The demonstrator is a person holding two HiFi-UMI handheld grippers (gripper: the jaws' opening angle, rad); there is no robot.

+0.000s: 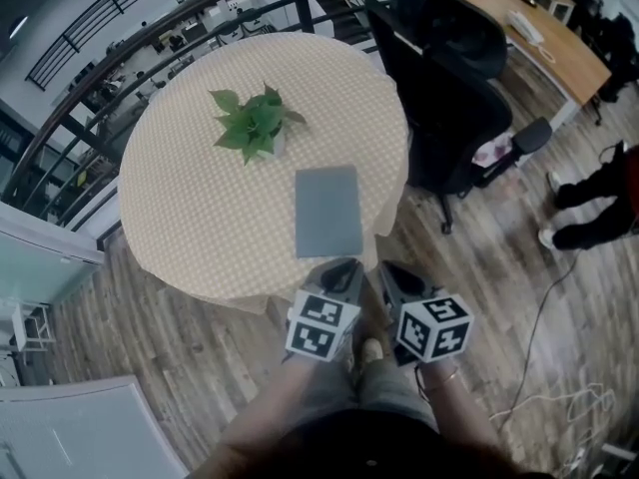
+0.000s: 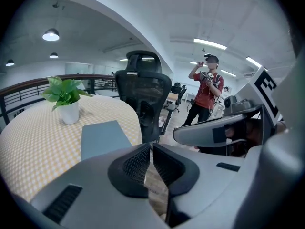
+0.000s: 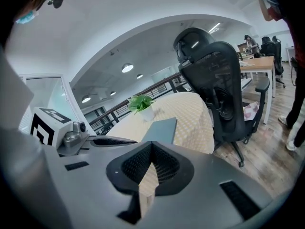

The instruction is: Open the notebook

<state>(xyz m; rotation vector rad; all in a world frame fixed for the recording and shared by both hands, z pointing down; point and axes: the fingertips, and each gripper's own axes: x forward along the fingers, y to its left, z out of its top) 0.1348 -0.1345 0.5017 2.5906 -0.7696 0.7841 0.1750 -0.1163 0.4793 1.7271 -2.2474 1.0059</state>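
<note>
A closed grey notebook (image 1: 328,211) lies flat on the round table (image 1: 190,218), near its front edge. The table is covered with a yellow checked cloth. Both grippers hover side by side just off that edge, short of the notebook and touching nothing. My left gripper (image 1: 344,264) is shut, with nothing between its pads. In the left gripper view the notebook (image 2: 102,137) lies ahead and to the left of the left gripper (image 2: 151,146). My right gripper (image 1: 387,269) is also shut and empty. In the right gripper view the notebook (image 3: 161,129) lies just beyond the right gripper (image 3: 151,143).
A potted green plant (image 1: 253,123) stands behind the notebook towards the table's middle. A black office chair (image 1: 449,78) is pushed against the table's right side. A wooden desk (image 1: 544,28) and a person's legs (image 1: 594,203) are at the far right. A railing (image 1: 130,28) runs behind.
</note>
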